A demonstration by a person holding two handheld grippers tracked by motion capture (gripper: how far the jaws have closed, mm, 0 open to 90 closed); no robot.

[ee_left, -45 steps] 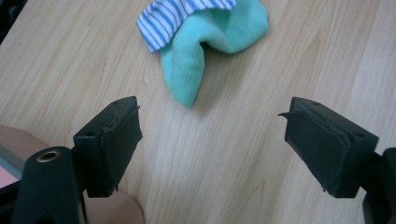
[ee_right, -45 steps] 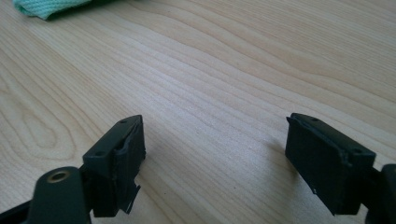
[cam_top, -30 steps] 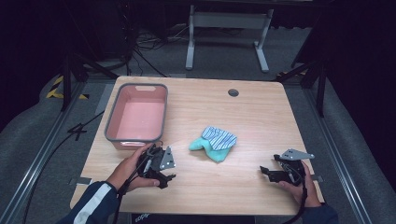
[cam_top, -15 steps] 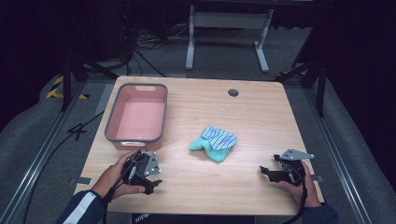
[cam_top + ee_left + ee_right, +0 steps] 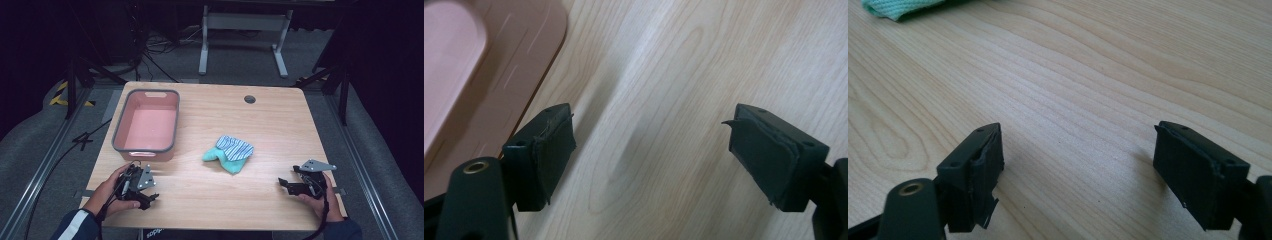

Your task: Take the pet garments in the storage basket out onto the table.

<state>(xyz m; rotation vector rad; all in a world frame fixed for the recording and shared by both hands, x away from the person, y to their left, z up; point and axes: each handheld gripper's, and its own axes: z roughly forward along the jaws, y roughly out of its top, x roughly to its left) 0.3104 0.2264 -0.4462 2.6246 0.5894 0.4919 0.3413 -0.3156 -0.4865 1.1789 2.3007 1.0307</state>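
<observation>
Pink bin (image 5: 146, 126): one; striped cloth (image 5: 230, 153): one.

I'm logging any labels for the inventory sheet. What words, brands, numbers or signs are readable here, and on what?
None can be read. Pale marks on the table's front edge are too small and blurred to make out. The pink tub, the striped cloth and both tongs' black pads carry no visible lettering.
</observation>
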